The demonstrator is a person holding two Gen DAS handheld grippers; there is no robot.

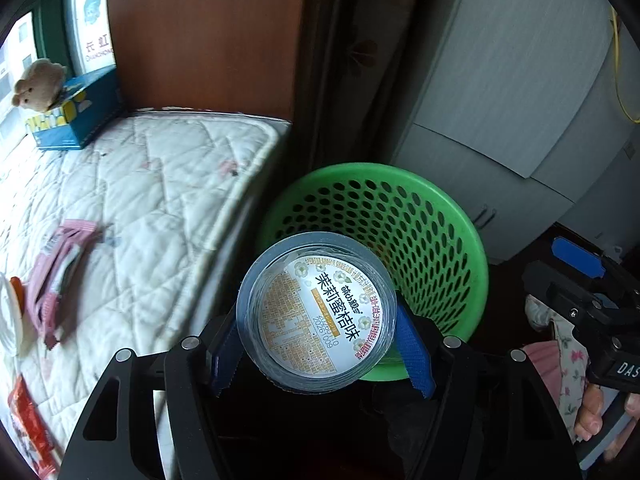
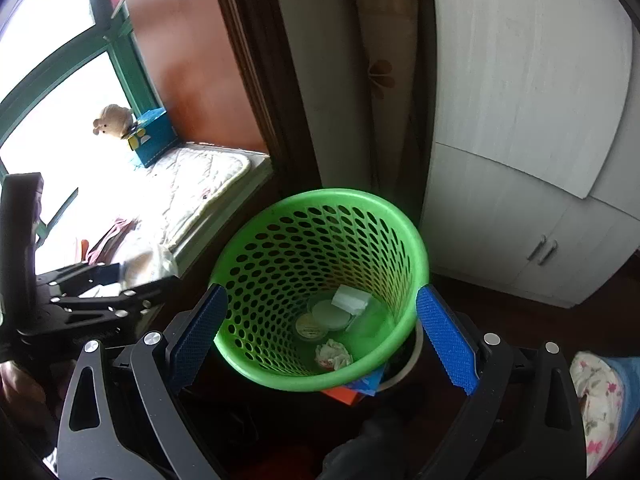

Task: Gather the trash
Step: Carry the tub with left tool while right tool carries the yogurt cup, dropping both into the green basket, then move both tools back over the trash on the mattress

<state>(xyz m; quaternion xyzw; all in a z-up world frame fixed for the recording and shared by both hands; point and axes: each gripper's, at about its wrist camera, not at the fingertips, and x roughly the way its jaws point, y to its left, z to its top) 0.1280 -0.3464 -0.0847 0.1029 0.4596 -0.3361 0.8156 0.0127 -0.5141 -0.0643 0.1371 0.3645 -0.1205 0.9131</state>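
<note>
My left gripper (image 1: 320, 348) is shut on a round cup (image 1: 316, 312) with grey tape around its rim and a printed foil lid facing the camera. The cup hangs over the near rim of a green perforated basket (image 1: 432, 216) on the floor beside the bed. In the right wrist view my right gripper (image 2: 323, 334) stands open, its blue pads wide apart above the basket (image 2: 320, 196). Inside the basket lie a crumpled paper (image 2: 334, 354), round lids (image 2: 330, 314) and a white slip (image 2: 350, 300). The left gripper (image 2: 100, 284) shows at the left edge.
On the quilted mattress (image 1: 160, 184) lie pink wrappers (image 1: 60, 276), a red wrapper (image 1: 28, 428) and a white item (image 1: 8, 316). A blue tissue box (image 1: 80, 116) and a plush bear (image 1: 38, 84) sit by the window. A white cabinet (image 1: 520, 100) stands behind the basket.
</note>
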